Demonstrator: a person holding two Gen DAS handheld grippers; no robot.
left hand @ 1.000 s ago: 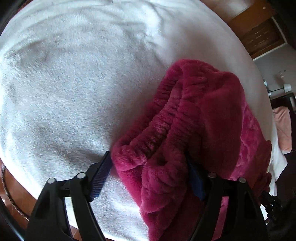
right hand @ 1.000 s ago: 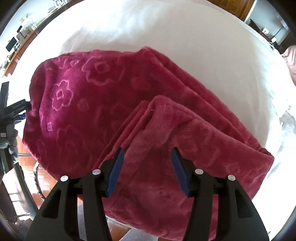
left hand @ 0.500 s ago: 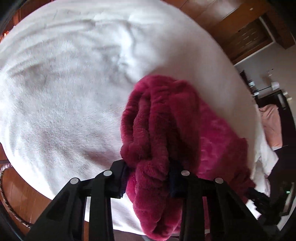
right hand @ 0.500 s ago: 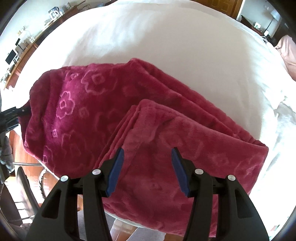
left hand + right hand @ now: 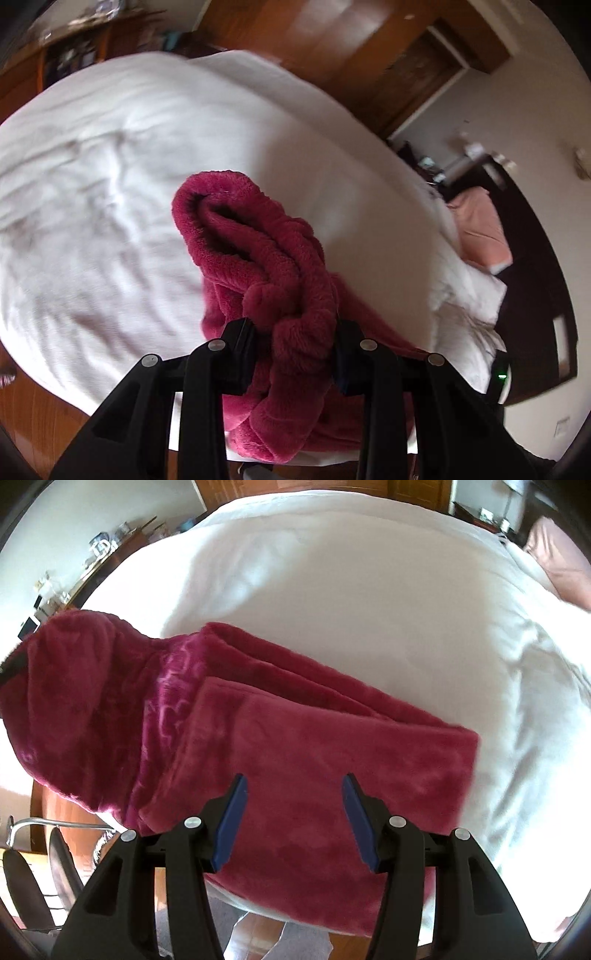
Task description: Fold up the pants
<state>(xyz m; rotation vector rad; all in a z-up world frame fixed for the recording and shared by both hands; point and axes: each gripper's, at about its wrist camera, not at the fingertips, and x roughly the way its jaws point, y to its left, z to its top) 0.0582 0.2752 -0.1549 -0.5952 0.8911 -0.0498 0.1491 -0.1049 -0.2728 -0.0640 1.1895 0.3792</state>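
The left tool [image 5: 295, 328] has just clamped onto the bunched waistband end of the pants [image 5: 295, 746], which lie half-folded on the bed [image 5: 351, 583], that end raised. The right tool [image 5: 291, 812] hangs part open over the folded legs, gripping nothing. Judged step: the final fold; next, carry the waistband across and lay it flat

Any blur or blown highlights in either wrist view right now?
Left wrist: motion blur smears the white bedding and background furniture; the pants bunched in the left tongs stay fairly sharp. Right wrist: bedding overexposed, nearly textureless; pants slightly soft; strong fisheye curvature in both.
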